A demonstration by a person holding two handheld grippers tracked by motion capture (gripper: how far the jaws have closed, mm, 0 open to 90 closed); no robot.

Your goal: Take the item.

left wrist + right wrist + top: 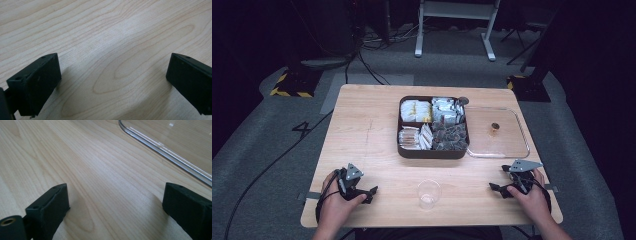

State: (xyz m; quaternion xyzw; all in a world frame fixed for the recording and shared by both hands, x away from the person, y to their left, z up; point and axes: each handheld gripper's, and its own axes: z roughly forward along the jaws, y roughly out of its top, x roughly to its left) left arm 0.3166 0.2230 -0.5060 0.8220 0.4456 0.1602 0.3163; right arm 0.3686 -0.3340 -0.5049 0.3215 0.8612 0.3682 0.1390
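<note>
A dark brown box [433, 151] with four compartments sits mid-table, holding yellow, silver, tan and dark packets. Its clear lid [497, 134] lies flat to the right with a small knob on it. A clear plastic cup [429, 193] stands upright near the front edge. My left gripper [371, 192] rests on the table at the front left, open, with bare wood between its jaws [112, 75]. My right gripper [495, 188] rests at the front right, open, nothing between its jaws [115, 200]. The lid's rim [160, 147] shows just ahead of it.
The wooden table [362, 135] has bare wood on its left half and along the front. Beyond it, cables, a white desk frame [454, 30] and yellow-black marked bases [292, 85] stand on the grey floor.
</note>
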